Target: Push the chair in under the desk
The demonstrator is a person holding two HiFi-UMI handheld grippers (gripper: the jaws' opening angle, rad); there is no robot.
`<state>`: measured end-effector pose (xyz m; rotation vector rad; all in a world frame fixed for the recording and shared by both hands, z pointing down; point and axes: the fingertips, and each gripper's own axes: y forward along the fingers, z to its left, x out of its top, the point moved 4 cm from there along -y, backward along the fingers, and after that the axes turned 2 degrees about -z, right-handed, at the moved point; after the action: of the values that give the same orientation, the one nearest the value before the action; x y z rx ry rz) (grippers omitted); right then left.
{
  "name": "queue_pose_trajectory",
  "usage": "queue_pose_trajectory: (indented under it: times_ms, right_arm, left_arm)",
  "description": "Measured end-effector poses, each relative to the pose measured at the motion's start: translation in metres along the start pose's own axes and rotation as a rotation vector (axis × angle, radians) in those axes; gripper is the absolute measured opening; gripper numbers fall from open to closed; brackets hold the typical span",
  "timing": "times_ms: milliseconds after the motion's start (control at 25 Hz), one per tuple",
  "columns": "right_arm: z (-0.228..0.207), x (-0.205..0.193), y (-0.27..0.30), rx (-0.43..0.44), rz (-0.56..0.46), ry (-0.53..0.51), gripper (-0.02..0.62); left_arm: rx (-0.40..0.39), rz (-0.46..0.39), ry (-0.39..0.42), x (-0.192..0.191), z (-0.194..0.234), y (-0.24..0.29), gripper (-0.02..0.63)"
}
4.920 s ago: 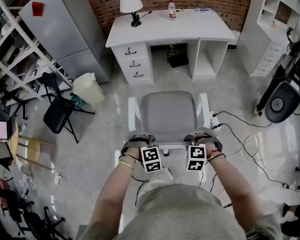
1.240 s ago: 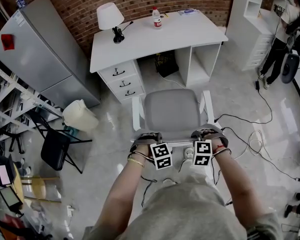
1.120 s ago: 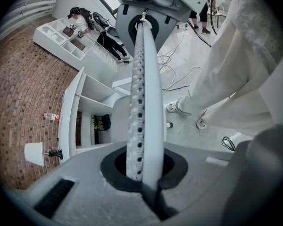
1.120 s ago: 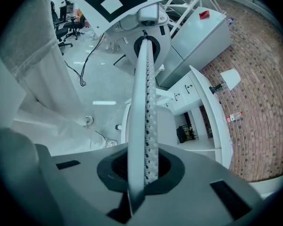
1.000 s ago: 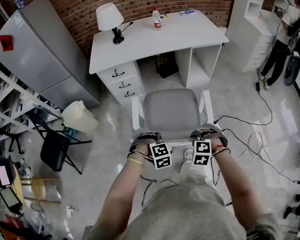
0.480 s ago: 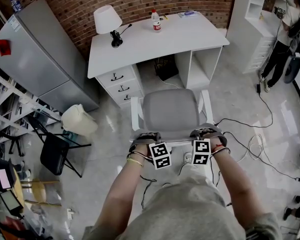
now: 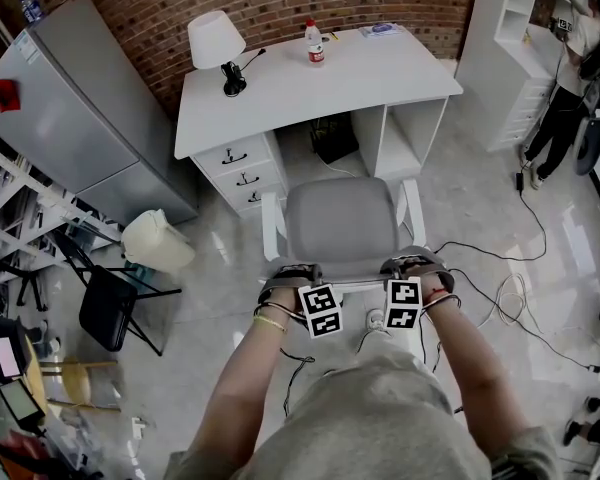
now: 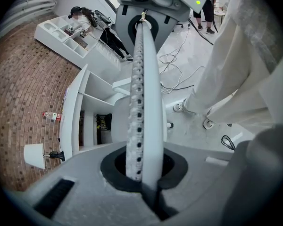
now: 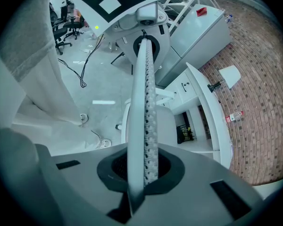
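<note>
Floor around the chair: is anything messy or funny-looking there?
Yes. Loose black cables snake across the floor right of the chair, a trip risk. The chair itself stands straight but out in front of the desk, not tucked under.

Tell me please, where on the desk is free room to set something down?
The desk is bare along its front edge, from the lamp rightwards to the corner, in front of the bottle. The back edge is busier: lamp, bottle, and a flat blue item.
</note>
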<state>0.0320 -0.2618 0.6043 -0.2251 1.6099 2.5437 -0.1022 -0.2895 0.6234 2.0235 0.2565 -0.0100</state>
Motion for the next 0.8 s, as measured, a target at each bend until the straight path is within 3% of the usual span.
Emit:
queue_pose_trajectory:
  times_ms: [800]
  right_arm:
    - [-0.038,-0.013,0.014,-0.001,-0.012,-0.025,0.011]
  left_arm:
    - [0.015,0.014,-0.01,0.004,0.036,0.017,0.012]
